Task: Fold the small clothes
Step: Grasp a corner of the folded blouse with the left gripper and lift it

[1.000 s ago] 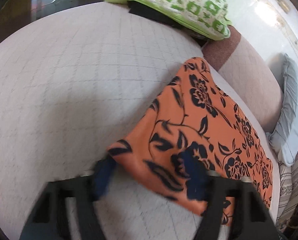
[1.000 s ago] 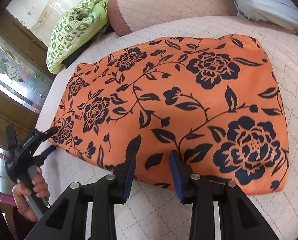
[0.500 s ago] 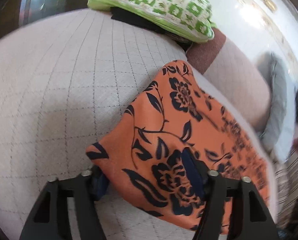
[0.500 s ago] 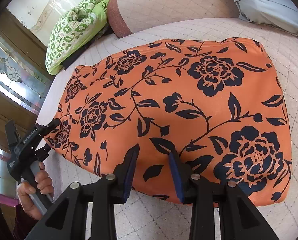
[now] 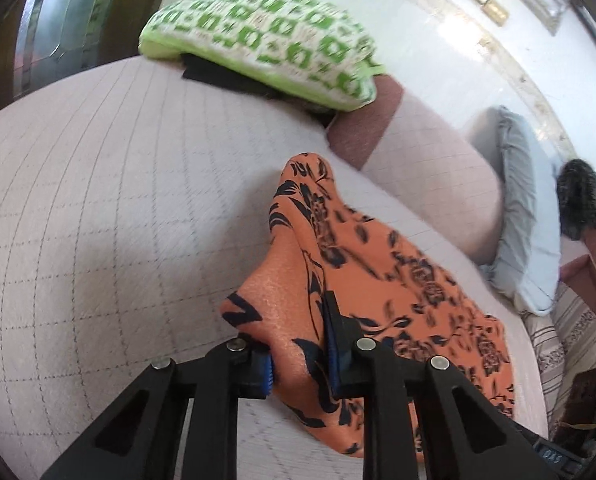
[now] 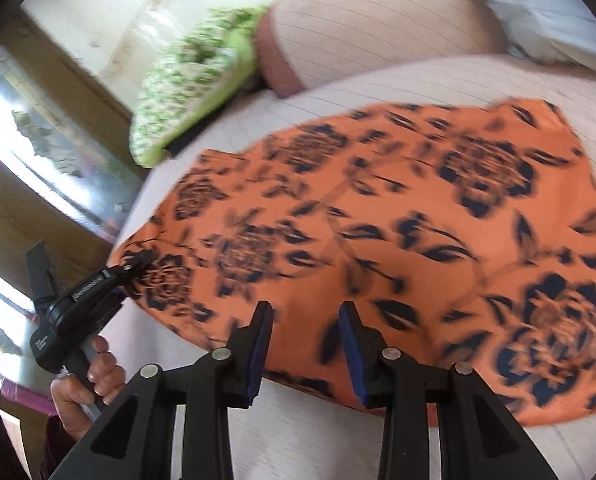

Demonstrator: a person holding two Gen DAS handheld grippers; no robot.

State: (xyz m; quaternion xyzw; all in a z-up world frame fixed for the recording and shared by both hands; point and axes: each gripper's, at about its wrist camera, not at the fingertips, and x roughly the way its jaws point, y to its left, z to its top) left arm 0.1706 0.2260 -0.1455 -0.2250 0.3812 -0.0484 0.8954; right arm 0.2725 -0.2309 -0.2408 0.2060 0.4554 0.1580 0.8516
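Left gripper [image 5: 300, 354] clamped on near-left corner of cloth [image 6: 378, 248], corner lifted off bed [image 5: 98, 208]. Right gripper [image 6: 306, 354] apart over near edge.

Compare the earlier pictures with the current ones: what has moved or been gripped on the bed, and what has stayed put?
The left claw has closed on the near corner of the orange floral cloth and lifted it, so that corner now bunches up off the quilted bed cover. The right claw remains open at the cloth's near edge, gripping nothing. The green patterned cushion and grey pillow have not moved.
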